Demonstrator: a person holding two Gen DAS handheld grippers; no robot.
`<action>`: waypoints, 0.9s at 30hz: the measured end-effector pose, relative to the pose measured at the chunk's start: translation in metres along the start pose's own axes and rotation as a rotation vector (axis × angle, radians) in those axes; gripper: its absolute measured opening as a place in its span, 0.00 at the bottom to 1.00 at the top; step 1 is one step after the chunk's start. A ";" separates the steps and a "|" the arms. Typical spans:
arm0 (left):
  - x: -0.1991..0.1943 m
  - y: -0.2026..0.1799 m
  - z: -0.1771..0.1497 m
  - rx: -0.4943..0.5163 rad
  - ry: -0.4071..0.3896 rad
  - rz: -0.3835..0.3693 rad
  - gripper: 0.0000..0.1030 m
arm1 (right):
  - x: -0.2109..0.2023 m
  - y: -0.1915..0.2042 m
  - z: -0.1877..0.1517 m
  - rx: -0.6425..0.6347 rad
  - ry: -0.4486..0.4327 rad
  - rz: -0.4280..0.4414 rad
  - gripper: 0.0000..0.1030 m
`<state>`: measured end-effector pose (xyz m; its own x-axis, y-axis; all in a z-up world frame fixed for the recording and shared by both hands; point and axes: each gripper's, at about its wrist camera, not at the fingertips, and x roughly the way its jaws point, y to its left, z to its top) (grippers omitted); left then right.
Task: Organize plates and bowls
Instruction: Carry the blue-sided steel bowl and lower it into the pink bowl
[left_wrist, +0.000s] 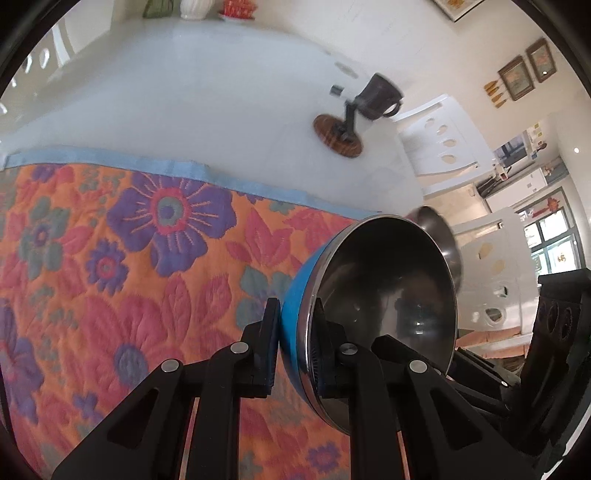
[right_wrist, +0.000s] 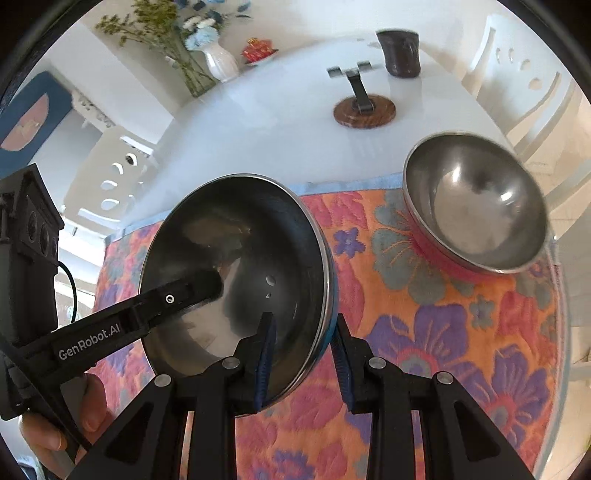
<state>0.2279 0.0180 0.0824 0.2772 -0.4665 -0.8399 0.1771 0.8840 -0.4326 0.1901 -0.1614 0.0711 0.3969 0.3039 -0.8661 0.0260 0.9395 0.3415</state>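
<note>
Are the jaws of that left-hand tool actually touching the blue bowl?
Touching. In the left wrist view the left gripper jaws pinch the blue bowl rim between them, no gap.

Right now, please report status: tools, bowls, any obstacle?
Left tool shut on blue bowl rim, bowl tilted off floral cloth. Right tool straddling same rim, open. Pink bowl tilted on the cloth, apart.
</note>
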 end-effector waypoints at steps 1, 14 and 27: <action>-0.010 -0.002 -0.004 0.003 -0.013 -0.005 0.12 | -0.010 0.005 -0.004 -0.008 -0.010 0.001 0.29; -0.128 -0.037 -0.091 0.059 -0.157 -0.068 0.13 | -0.128 0.063 -0.095 -0.048 -0.129 0.003 0.29; -0.153 -0.048 -0.207 0.075 -0.086 -0.124 0.13 | -0.177 0.063 -0.209 0.021 -0.091 -0.064 0.30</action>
<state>-0.0189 0.0534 0.1637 0.3278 -0.5751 -0.7495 0.2839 0.8166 -0.5025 -0.0706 -0.1233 0.1698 0.4758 0.2271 -0.8497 0.0724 0.9527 0.2952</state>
